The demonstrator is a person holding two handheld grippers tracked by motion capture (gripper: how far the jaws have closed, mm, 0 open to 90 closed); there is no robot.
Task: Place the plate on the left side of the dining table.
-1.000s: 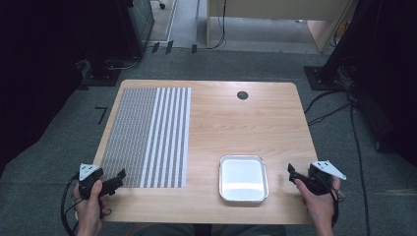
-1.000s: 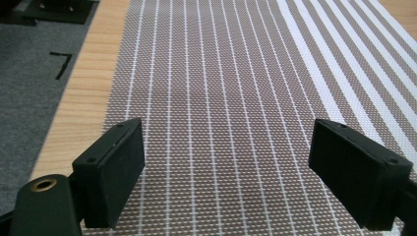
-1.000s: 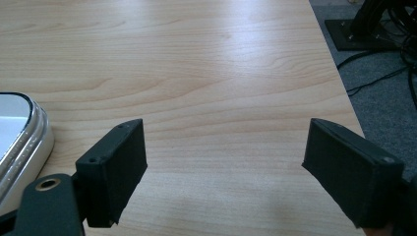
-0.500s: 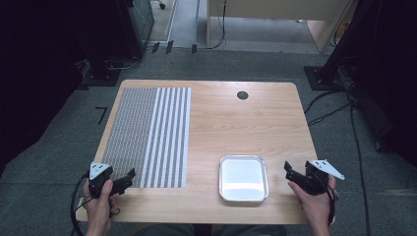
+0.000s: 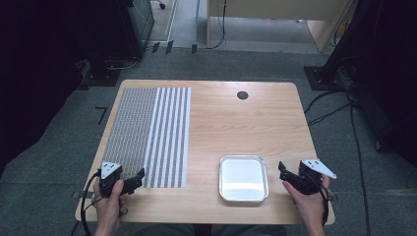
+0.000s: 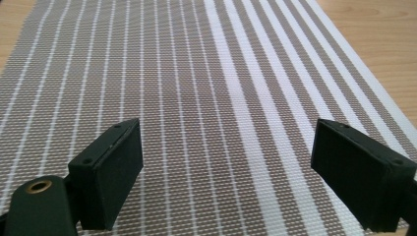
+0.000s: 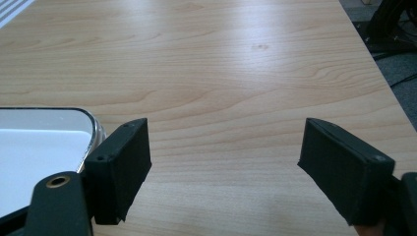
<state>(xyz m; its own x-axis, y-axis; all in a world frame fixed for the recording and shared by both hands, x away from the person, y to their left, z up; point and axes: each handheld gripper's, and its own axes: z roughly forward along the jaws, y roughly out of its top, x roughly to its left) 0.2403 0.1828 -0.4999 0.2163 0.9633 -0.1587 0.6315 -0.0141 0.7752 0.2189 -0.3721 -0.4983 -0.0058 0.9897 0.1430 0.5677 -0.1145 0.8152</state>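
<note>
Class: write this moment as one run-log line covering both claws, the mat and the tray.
left claw: open, over striped mat near edge | right claw: open, beside metal tray | tray: empty

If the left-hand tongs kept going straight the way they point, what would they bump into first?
Probably nothing solid: the left tongs stand open, aimed along the striped placemat, which lies flat beneath them.

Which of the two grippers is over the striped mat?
The left gripper: its open jaws stand above the mat's near edge. The right gripper is beside the tray, over bare table.
</note>
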